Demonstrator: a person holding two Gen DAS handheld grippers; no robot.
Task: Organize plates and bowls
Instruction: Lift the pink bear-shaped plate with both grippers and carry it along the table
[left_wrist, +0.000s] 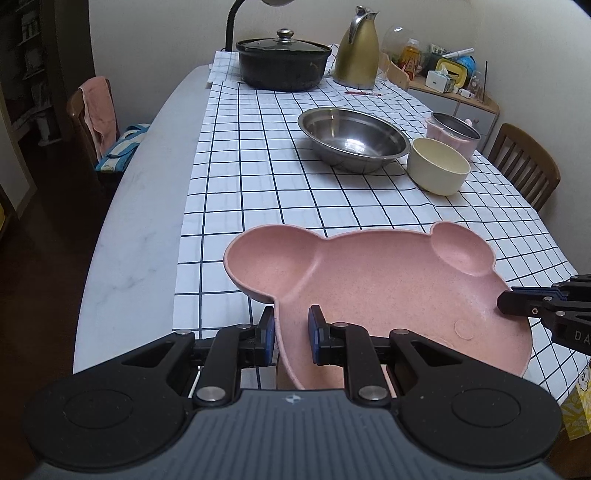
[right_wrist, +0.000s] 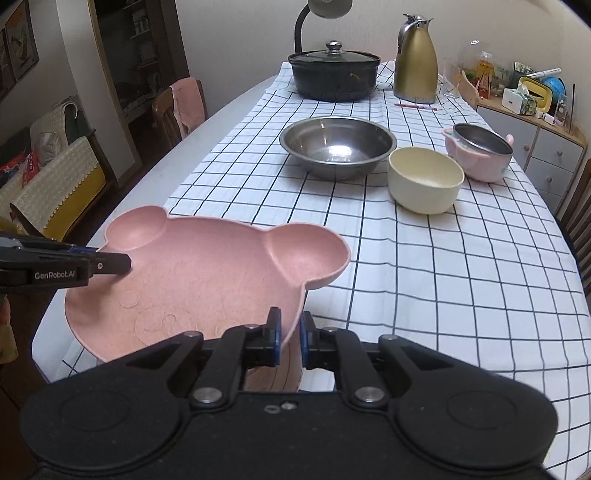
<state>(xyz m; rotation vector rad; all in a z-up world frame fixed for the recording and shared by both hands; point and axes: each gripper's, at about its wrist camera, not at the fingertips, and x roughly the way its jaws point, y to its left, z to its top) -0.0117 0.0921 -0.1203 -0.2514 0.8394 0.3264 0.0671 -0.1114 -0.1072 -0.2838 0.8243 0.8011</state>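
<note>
Two handheld grippers hold one pink bear-shaped plate (left_wrist: 388, 295) over the near end of a table spread with a white checked cloth (left_wrist: 258, 192): the left gripper (left_wrist: 291, 336) is nearly closed, clamping the rim at the plate's 7 o'clock edge, and the right gripper (right_wrist: 290, 338) is pinched almost shut on the rim at its 4 o'clock edge. Beyond the plate, toward 12 o'clock, stands a steel bowl (left_wrist: 352, 138), with a cream bowl (left_wrist: 437, 170) just beside it at 2 o'clock and a pink pot (left_wrist: 452, 134) behind that.
</note>
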